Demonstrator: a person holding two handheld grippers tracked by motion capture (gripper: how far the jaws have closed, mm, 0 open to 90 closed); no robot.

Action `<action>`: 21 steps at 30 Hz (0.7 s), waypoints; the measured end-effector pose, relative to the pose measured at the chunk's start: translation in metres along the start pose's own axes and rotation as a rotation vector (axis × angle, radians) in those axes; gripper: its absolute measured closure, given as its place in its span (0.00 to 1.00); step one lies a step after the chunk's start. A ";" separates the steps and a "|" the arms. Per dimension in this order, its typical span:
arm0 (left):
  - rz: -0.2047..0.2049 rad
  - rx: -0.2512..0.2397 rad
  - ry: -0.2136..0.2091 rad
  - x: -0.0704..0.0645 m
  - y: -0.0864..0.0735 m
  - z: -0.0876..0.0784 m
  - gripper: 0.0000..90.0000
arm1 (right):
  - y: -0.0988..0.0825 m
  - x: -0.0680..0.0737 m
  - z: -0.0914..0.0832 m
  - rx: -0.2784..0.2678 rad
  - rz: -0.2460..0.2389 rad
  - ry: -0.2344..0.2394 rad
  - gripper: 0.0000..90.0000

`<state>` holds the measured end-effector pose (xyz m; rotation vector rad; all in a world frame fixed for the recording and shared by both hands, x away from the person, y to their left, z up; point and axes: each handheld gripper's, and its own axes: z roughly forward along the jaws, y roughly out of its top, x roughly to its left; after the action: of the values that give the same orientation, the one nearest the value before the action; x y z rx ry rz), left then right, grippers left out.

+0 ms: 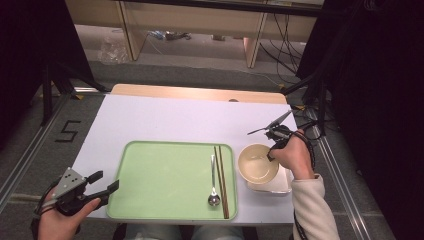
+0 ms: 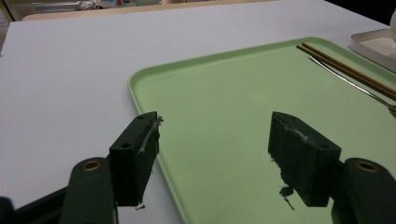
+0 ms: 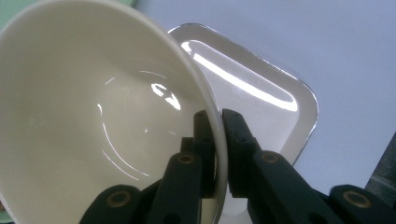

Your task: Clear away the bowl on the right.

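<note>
A lab set up for recording table work.

A white table [image 1: 165, 120] stands on grey floor [image 1: 30, 150] between black curtains [image 1: 30, 50] and black stand legs [image 1: 47, 95]. Metal rails [image 1: 25, 160] run along both sides of the table, and a black number five [image 1: 66, 131] is taped on the floor to the left. Loose cables [image 1: 280, 35] trail over the floor at the back, under bare wooden furniture [image 1: 200, 20]. The tableware on the table looks staged, not homely.
</note>
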<state>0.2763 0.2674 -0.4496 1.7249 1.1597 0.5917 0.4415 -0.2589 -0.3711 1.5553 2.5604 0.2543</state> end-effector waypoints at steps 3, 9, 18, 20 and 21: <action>-0.001 -0.004 0.000 0.000 0.000 0.001 0.37 | 0.001 0.002 0.000 -0.008 -0.003 -0.012 0.95; 0.000 0.006 0.002 -0.001 0.001 0.002 0.37 | 0.002 0.006 -0.002 -0.014 0.007 0.017 0.95; -0.008 -0.007 0.000 0.000 -0.002 -0.004 0.37 | 0.010 0.017 -0.008 -0.039 0.036 0.013 0.95; -0.007 -0.004 -0.001 0.000 -0.002 -0.004 0.37 | 0.011 0.021 -0.010 -0.022 0.055 0.031 0.95; -0.003 -0.001 0.000 0.000 -0.002 -0.004 0.37 | 0.011 0.018 -0.008 -0.047 -0.004 0.036 0.95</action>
<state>0.2724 0.2692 -0.4498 1.7223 1.1613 0.5906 0.4409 -0.2386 -0.3610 1.5432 2.5648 0.3428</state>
